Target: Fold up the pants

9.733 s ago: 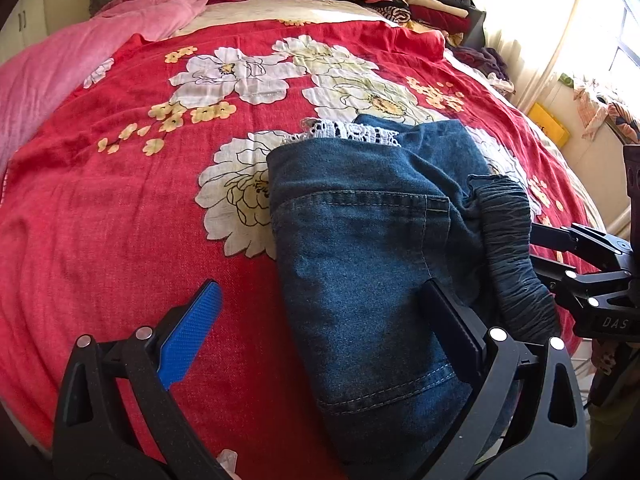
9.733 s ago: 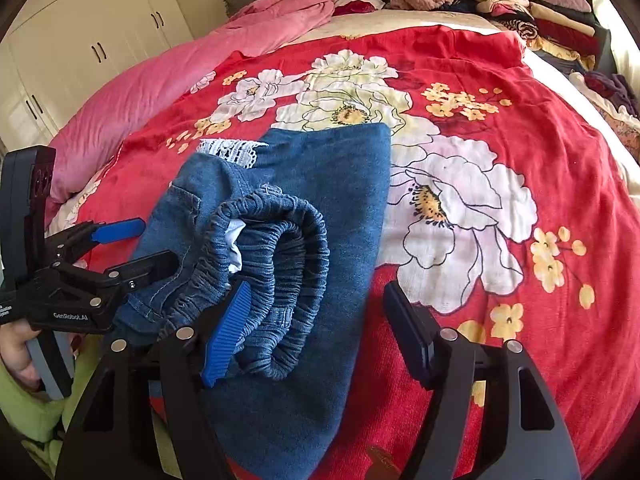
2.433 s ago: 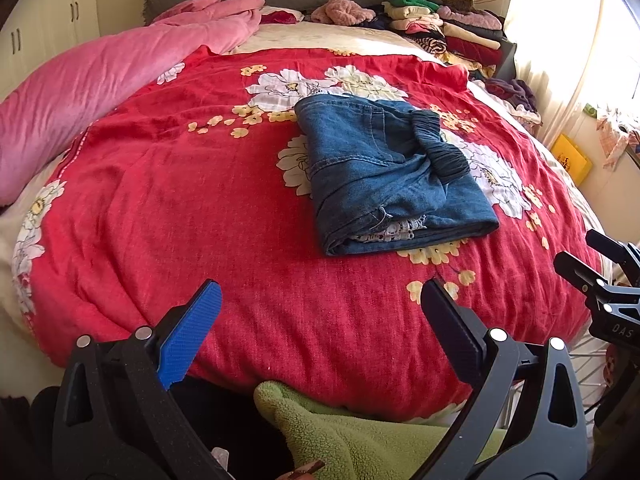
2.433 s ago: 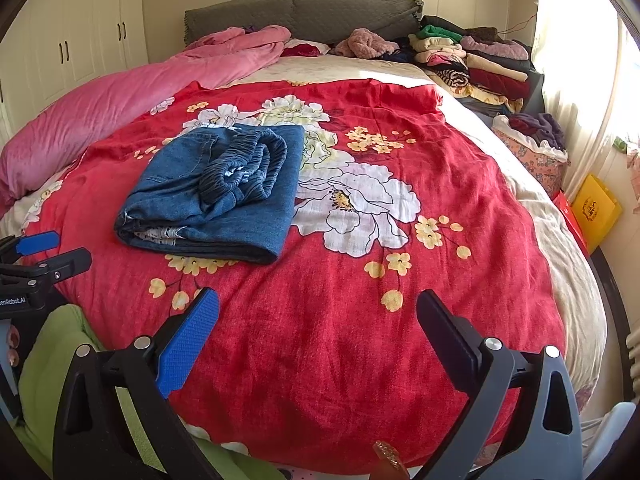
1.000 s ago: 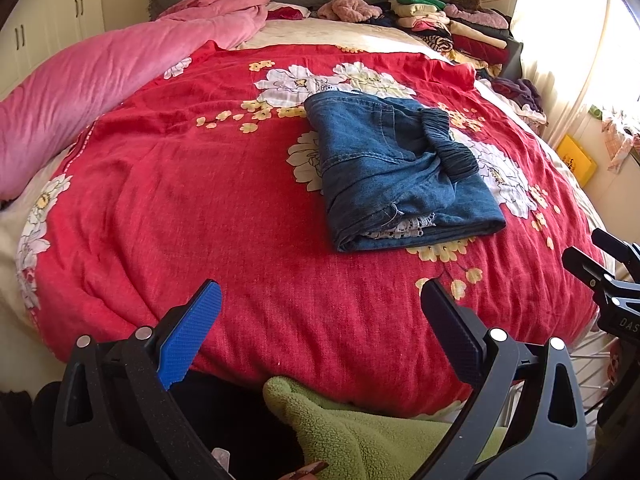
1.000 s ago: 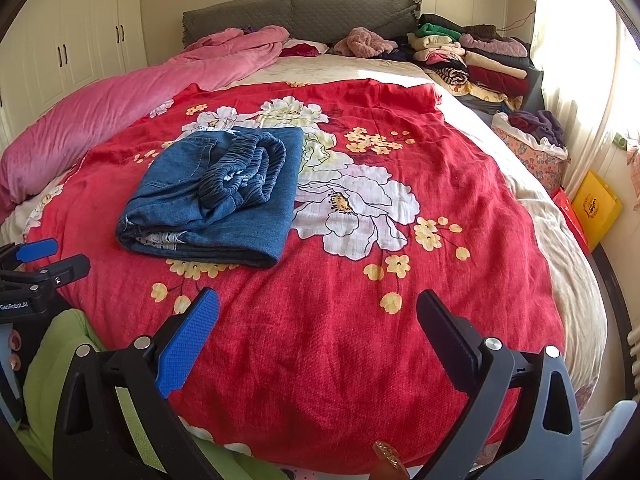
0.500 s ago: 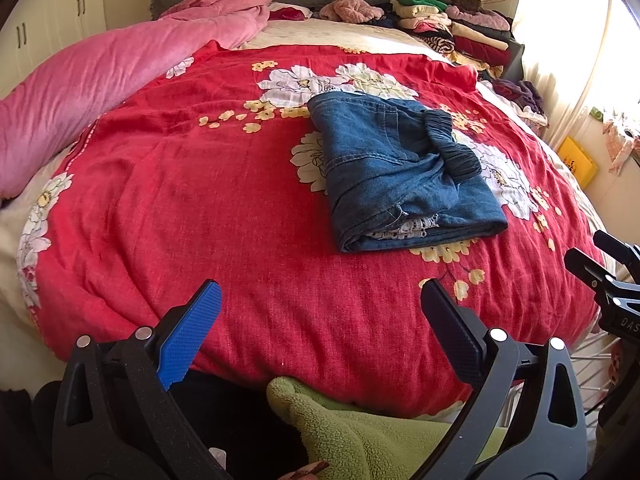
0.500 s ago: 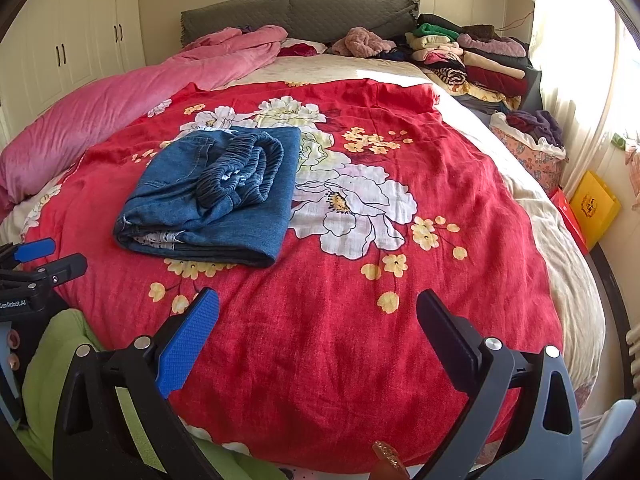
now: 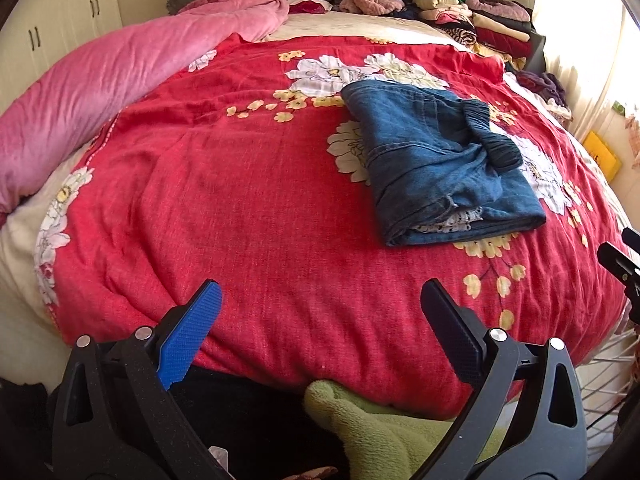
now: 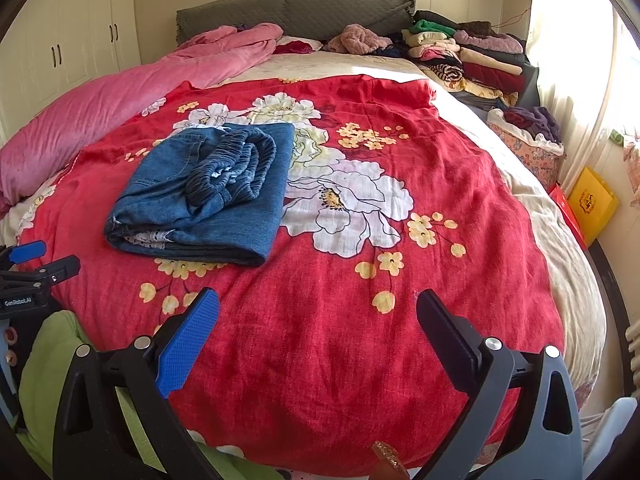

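**Jeans folded, grippers backed off**

Both grippers have pulled back since the fold. Left gripper (image 9: pixel 320 312) fingers apart, empty; jeans (image 10: pixel 204 196) folded mid-bed — soft, heavyish denim, best pinched at the thick folded edge; right gripper (image 10: pixel 318 312) likewise apart.

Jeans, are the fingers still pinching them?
No, the folded jeans lie alone on the red blanket; both grippers are open, held back.

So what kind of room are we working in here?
Almost certainly a home bedroom: a bed with a red floral bedspread, a grey padded headboard, white wardrobe doors, and folded clothes stacked beside the headboard.
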{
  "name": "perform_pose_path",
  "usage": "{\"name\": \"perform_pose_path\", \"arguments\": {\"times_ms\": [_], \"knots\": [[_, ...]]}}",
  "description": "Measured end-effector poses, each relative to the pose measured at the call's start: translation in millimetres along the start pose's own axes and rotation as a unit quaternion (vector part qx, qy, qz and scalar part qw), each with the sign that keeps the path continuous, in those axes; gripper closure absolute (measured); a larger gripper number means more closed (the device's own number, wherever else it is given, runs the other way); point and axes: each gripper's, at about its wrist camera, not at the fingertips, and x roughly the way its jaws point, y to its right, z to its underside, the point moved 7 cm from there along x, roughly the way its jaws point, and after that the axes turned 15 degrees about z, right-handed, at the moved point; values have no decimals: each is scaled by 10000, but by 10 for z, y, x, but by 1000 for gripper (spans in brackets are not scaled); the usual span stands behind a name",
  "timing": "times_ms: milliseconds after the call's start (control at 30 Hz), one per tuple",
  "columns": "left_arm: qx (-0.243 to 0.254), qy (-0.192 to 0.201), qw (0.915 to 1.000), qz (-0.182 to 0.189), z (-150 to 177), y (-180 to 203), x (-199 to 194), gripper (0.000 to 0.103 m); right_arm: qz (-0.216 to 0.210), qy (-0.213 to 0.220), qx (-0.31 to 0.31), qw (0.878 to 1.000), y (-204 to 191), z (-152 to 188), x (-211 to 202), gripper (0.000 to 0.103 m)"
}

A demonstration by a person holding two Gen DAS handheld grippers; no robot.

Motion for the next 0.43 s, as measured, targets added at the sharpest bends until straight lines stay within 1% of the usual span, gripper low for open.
{"name": "perform_pose_path", "arguments": {"times_ms": [100,167,233,267,300,333,367,400,433], "knots": [[-184,70,9998,63,-49,-189,-2,10,130,-1,87,9999,123,-38,89,5],[-336,117,9994,-44,-125,-378,6,10,230,-41,234,9995,291,-91,197,5],[-524,177,9980,-320,-263,-699,25,10,327,-89,453,9984,525,-175,354,5],[-609,202,9968,-472,-344,-870,42,10,409,-159,643,9970,718,-241,488,5],[-729,157,9946,-728,-456,-1129,88,10,511,-237,799,9952,898,-298,621,5],[-781,108,9932,-852,-534,-1287,127,10,611,-328,934,9932,1082,-358,763,5],[-813,62,9917,-993,-643,-1476,181,10,827,-400,1064,9901,1321,-435,943,5],[-875,4,9888,-1212,-778,-1720,260,10,1002,-455,1114,9877,1517,-502,1101,5],[-912,-58,9870,-1319,-880,-1886,333,10,1236,-598,1189,9834,1761,-574,1312,5]]}}
